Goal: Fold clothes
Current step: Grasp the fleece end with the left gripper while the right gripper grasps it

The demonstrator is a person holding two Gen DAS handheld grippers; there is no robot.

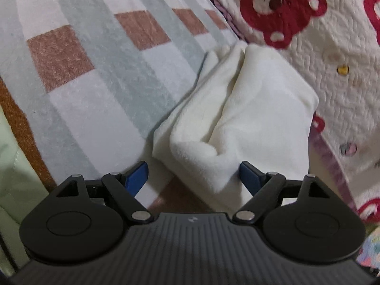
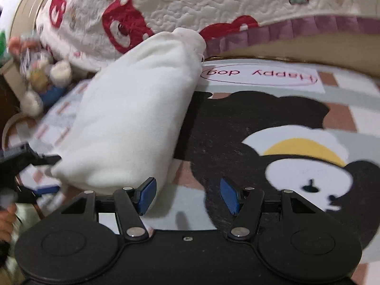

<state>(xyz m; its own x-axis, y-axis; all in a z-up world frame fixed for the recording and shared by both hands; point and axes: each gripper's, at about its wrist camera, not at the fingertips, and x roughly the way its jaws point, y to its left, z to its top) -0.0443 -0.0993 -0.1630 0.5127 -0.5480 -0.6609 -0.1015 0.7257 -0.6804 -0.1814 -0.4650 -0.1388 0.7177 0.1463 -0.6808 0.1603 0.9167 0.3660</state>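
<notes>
A white fleece garment (image 1: 249, 109) lies folded into a thick bundle on a checked blanket (image 1: 95, 71). My left gripper (image 1: 193, 178) is open, its blue pads either side of the bundle's near end, not closed on it. In the right wrist view the same bundle (image 2: 133, 118) lies left of centre on the blanket's black dog print (image 2: 237, 128). My right gripper (image 2: 187, 196) is open and empty, its left pad beside the bundle's near corner. The left gripper (image 2: 28, 173) shows at the left edge there.
A cream quilt with red bears (image 1: 320, 35) lies bunched behind the bundle, also seen in the right wrist view (image 2: 166, 4). Small plush toys (image 2: 45, 83) sit at the left. A "Happy dog" label (image 2: 258, 77) is printed on the blanket.
</notes>
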